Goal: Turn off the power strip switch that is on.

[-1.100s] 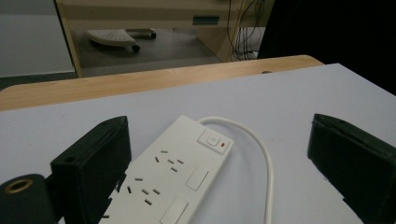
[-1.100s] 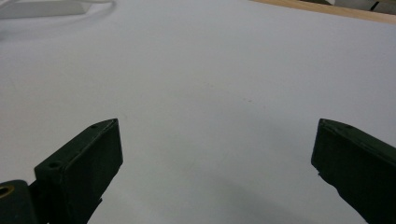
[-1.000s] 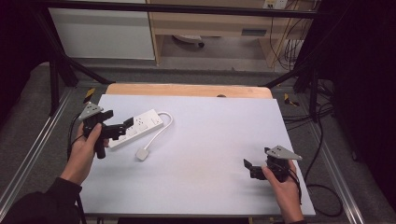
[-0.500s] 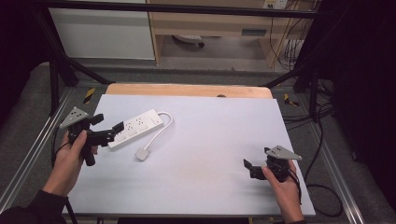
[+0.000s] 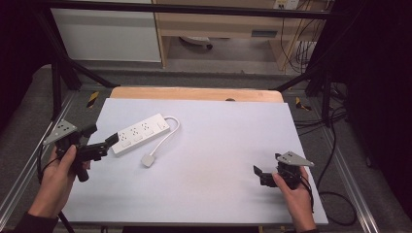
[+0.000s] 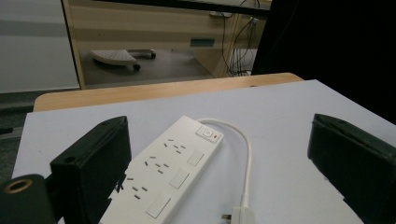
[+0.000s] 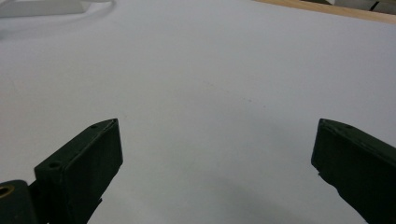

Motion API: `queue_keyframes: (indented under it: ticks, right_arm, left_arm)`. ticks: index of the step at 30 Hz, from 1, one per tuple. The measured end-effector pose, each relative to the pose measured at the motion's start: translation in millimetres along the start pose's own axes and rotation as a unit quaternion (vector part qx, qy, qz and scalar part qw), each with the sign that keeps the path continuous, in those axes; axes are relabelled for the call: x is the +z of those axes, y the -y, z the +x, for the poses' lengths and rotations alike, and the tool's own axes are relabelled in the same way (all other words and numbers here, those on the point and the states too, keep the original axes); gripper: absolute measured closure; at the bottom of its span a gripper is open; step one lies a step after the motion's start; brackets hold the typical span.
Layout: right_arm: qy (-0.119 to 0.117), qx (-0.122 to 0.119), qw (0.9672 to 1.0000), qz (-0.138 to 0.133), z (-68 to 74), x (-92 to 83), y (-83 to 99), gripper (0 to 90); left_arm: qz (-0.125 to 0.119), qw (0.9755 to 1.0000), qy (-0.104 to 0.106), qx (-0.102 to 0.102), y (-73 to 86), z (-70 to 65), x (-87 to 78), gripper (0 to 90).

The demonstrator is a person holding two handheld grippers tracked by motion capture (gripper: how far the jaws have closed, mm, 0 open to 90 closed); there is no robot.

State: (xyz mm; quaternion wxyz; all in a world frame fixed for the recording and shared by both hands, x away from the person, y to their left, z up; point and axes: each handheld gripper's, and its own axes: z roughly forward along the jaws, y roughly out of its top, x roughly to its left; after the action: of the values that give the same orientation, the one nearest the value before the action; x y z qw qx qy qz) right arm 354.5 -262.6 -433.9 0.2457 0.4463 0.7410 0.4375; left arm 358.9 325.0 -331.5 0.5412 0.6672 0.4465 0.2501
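A white power strip (image 5: 141,133) lies at the left of the table, its short cable looping to a white plug (image 5: 148,160) in front of it. My left gripper (image 5: 101,134) is open at the table's left edge, just short of the strip's near end and apart from it. In the left gripper view the power strip (image 6: 170,170) lies ahead between the wide-open jaws of the left gripper (image 6: 219,123), and the plug (image 6: 240,215) sits at the bottom. My right gripper (image 5: 259,175) is open near the front right corner, with bare table between the jaws of the right gripper (image 7: 218,126).
The table top (image 5: 218,141) is a pale sheet with a wooden strip (image 5: 194,93) along its far edge. Metal frame rails (image 5: 29,160) run along both sides. Cables (image 5: 335,199) hang off the right. The power strip (image 7: 42,7) shows far off in the right gripper view.
My left gripper has drawn back to the left, off the power strip's near end to the table's left edge. The strip and the right gripper have stayed put.
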Motion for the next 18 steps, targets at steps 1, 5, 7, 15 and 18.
queue_keyframes:
  ticks: [1,5,7,15,18]
  right_arm:
    - [0.000,0.000,1.0000,0.000,0.0,-0.1,0.0,2.4]
    - [0.001,-0.001,1.0000,0.000,0.0,0.0,0.1,2.4]
    - [0.002,-0.001,1.0000,0.000,0.1,0.1,0.1,2.4]
    - [0.002,-0.001,1.0000,0.001,0.4,0.3,0.1,2.4]
    - [0.003,-0.002,1.0000,0.001,0.2,0.5,0.3,2.4]
  left_arm:
    - [0.001,1.0000,0.001,0.001,1.8,-0.3,-1.5,6.1]
    - [0.004,1.0000,0.004,0.004,13.6,-1.5,-8.8,6.1]
    - [0.009,0.9999,0.004,0.007,22.5,-3.0,-11.6,6.1]
    - [0.051,0.9984,0.015,0.016,62.2,-12.6,-8.0,6.3]
    - [0.073,0.9969,0.022,0.021,75.0,-17.3,-3.0,6.6]
